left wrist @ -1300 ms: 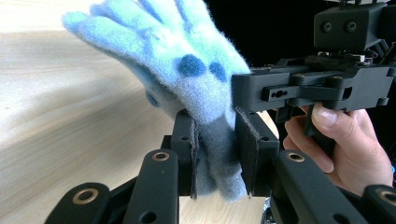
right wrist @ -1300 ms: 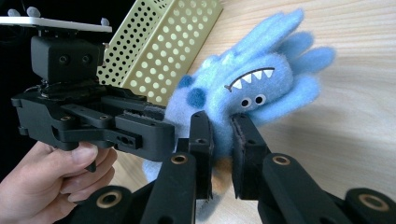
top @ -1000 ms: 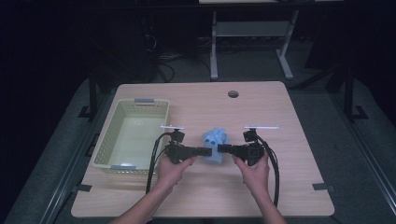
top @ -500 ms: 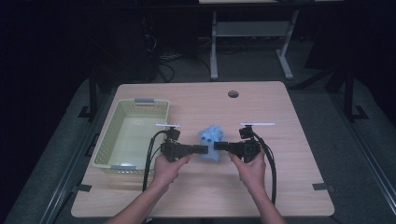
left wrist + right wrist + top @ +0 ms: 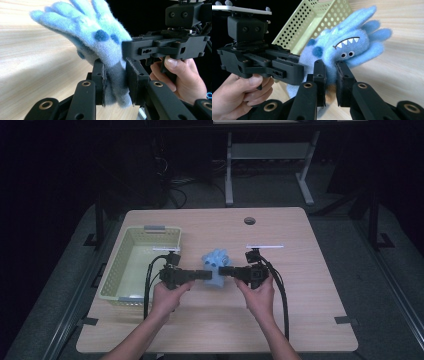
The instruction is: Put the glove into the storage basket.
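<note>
A fuzzy blue monster plush (image 5: 216,258) with white teeth and small eyes is held over the middle of the wooden table (image 5: 310,285). My left gripper (image 5: 210,276) comes in from the left, my right gripper (image 5: 223,270) from the right, tips nearly meeting. In the left gripper view the left gripper (image 5: 115,75) is shut on the plush (image 5: 95,30) at its greyer lower end, with the right gripper (image 5: 162,45) just beyond. In the right gripper view the right gripper (image 5: 330,72) pinches the plush (image 5: 347,47) below its face, and the left gripper (image 5: 262,62) is beside it.
A pale green perforated basket (image 5: 126,270) sits on the table's left side, close to the left hand; its wall (image 5: 322,20) stands just behind the plush. A round cable hole (image 5: 249,220) is near the far edge. Black cables trail from both grippers toward the front.
Both grippers, shut on the plush, have carried it a little left and toward the far side, nearer the basket.
</note>
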Demonstrator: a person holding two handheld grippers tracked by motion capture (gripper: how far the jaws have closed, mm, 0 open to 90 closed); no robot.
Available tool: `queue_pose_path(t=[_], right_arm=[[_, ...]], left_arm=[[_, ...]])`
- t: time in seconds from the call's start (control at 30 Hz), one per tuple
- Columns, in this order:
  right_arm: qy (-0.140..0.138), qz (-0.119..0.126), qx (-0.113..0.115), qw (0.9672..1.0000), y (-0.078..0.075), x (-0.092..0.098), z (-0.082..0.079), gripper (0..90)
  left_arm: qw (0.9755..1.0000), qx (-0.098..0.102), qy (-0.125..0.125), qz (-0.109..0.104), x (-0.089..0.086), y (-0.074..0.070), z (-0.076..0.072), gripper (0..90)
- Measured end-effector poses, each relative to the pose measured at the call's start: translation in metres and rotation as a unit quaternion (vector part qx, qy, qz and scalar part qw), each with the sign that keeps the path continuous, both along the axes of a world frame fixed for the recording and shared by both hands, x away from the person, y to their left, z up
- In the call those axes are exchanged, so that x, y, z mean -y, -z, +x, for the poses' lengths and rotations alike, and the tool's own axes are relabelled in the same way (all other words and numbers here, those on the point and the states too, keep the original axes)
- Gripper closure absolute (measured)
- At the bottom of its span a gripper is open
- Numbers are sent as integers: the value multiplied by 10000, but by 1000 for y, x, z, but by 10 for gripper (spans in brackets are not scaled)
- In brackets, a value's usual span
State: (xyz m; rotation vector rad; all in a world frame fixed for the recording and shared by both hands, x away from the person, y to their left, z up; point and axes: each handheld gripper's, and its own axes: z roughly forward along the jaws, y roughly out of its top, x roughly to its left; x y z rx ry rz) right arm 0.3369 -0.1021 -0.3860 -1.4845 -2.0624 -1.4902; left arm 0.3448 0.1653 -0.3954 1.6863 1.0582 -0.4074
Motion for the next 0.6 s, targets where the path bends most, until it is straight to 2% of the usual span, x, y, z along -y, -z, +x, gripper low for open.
queue_pose_path(t=[0.13,0.47,0.6], right_arm=[[-36,88,-22,10000,-6,-6,2,803],[-111,76,-8,9999,-13,-20,12,803],[-157,66,11,9999,-16,-27,15,803]], left_arm=[[10000,-3,-50,-50,-7,-4,1,700],[9998,-7,-149,-97,-22,-9,5,701],[9998,62,-168,-76,-29,-13,6,702]])
